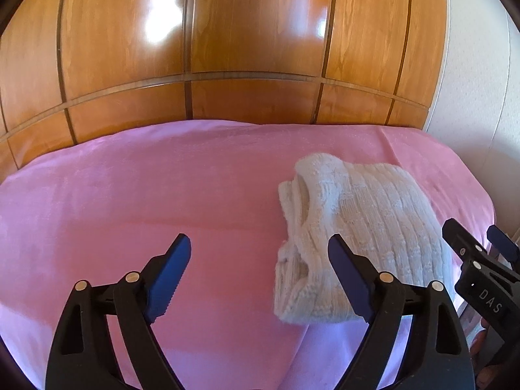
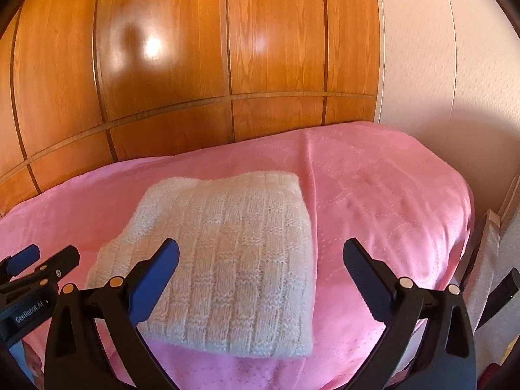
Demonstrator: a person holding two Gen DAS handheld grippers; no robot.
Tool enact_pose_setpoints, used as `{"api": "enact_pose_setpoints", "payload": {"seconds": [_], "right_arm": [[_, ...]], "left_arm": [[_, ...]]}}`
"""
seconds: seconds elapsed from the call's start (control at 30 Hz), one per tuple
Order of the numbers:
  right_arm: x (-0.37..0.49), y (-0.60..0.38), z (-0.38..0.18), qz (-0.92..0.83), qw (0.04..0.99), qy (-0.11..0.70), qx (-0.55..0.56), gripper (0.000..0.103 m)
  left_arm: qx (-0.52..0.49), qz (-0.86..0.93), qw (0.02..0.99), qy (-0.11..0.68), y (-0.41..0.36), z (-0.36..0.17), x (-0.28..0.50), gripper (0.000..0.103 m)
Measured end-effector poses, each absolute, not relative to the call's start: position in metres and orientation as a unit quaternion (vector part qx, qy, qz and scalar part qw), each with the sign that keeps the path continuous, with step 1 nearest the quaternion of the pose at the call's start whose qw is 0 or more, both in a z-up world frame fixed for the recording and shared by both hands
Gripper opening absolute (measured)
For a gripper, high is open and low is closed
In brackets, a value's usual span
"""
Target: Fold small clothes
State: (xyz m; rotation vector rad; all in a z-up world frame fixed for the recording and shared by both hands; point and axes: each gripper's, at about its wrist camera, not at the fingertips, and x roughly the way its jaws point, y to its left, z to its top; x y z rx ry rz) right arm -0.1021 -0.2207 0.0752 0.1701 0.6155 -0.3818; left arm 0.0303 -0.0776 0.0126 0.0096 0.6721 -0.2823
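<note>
Looking through the left wrist camera first, I see my left gripper (image 1: 258, 256) spread wide with nothing between its blue pads; the white knitted garment (image 1: 360, 240) lies at about two o'clock from it on the pink bedspread (image 1: 130, 195), already gathered into a compact bundle, with layered edges showing along its left side; my right gripper (image 1: 477, 243) peeks in at three o'clock, just beside the bundle's right edge, and from here I cannot tell how far it is parted. Switching to the right wrist camera, my right gripper (image 2: 261, 256) is also splayed wide and holds nothing; the garment (image 2: 227, 253) sits at eleven o'clock as a neat rectangle, flat on the bedspread (image 2: 373, 195); the left gripper (image 2: 42, 256) shows at nine o'clock. I judge this piece folded, with perhaps only squaring left; no other clothes appear in either view.
</note>
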Motion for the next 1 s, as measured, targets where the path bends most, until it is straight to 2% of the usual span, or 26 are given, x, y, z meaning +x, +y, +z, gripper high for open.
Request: {"api": "enact_pose_setpoints", "payload": {"seconds": [0.13, 0.53, 1.0], "right_arm": [[-0.105, -0.216, 0.079, -0.189, 0.935, 0.292, 0.071, 0.101], [-0.104, -0.213, 0.080, -0.181, 0.938, 0.289, 0.067, 0.101], [-0.101, -0.211, 0.075, -0.181, 0.936, 0.295, 0.068, 0.101]], "left_arm": [[0.003, -0.137, 0.935, 0.328, -0.077, 0.015, 0.026, 0.090], [0.013, -0.132, 0.938, 0.321, -0.080, 0.016, 0.020, 0.094], [0.012, -0.133, 0.938, 0.321, -0.076, 0.016, 0.018, 0.094]]}}
